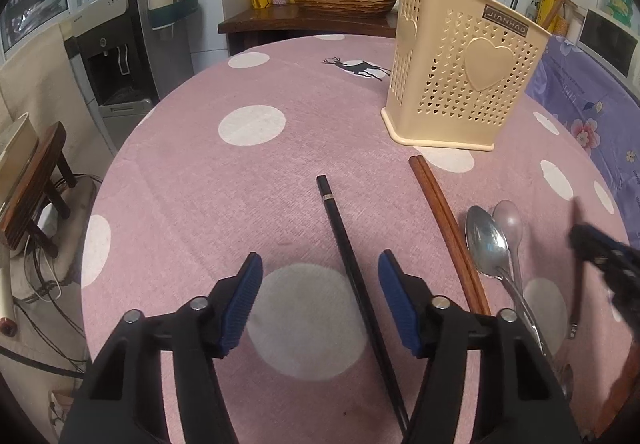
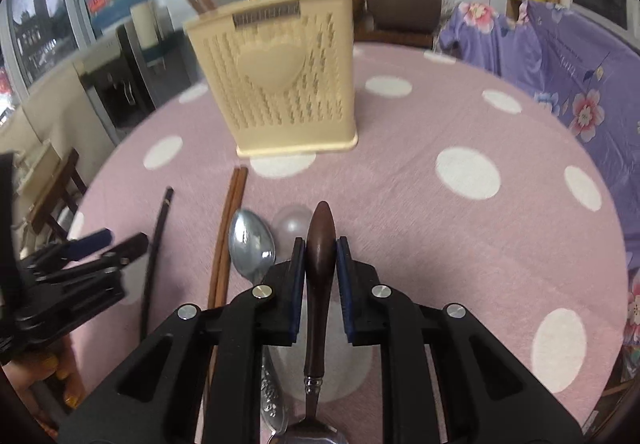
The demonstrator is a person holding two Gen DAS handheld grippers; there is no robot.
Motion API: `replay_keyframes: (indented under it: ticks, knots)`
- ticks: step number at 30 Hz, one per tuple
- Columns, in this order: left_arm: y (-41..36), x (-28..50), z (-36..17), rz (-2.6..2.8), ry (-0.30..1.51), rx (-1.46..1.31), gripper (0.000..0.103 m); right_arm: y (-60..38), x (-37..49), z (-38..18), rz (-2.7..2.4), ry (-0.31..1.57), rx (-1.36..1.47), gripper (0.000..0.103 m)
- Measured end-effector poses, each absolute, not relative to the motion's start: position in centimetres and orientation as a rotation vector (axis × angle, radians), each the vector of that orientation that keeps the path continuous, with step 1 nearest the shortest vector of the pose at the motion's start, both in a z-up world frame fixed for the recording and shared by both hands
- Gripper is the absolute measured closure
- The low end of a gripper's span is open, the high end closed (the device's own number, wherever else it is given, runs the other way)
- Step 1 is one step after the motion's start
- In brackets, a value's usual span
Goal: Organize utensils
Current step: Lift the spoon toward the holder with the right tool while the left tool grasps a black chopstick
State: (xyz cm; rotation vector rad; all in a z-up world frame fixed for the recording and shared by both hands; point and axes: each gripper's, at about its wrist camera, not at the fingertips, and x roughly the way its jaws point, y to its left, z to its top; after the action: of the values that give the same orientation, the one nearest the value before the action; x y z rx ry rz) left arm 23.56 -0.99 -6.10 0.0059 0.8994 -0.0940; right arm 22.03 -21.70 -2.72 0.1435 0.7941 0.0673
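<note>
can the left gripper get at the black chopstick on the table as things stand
Probably yes. The black chopstick lies bare on the pink cloth, already running between the open fingers of the left gripper, nearer one finger. Nothing covers it; the brown chopsticks lie apart.

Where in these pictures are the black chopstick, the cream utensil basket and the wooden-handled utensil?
black chopstick (image 1: 344, 236), left wrist view, on its shaft below the silver band.
cream utensil basket (image 1: 490, 62), left wrist view, on the raised heart of its front wall.
wooden-handled utensil (image 2: 320, 244), right wrist view, on the dark handle's thick part.
</note>
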Motion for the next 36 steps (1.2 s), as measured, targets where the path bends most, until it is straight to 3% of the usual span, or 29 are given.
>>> replay_keyframes:
  ticks: [3, 10, 16, 26, 36]
  knots:
    - [-1.1, 25.0, -6.6, -0.088, 0.939, -0.027, 0.06, -22.7, 20.4, -1.0, 0.067, 0.737, 0.162, 0.087]
    - [-2.7, 26.8, -7.3, -0.029, 0.95, 0.032, 0.073, -23.4, 17.9, 0.5, 0.054, 0.661, 0.142, 0.087]
    - [-3.4, 27.6, -7.3, -0.007, 0.943, 0.053, 0.092, -23.5, 17.7, 0.5, 0.069, 0.654, 0.151, 0.087]
    - [-3.0, 27.3, -5.9, -0.069, 0.897, -0.047, 0.095, -24.3, 17.8, 0.3, 0.092, 0.655, 0.183, 0.087]
    - [0.2, 20.0, 4.4, -0.184, 0.597, -0.19, 0.095, -25.4, 16.8, 1.3, 0.156, 0.621, 0.234, 0.087]
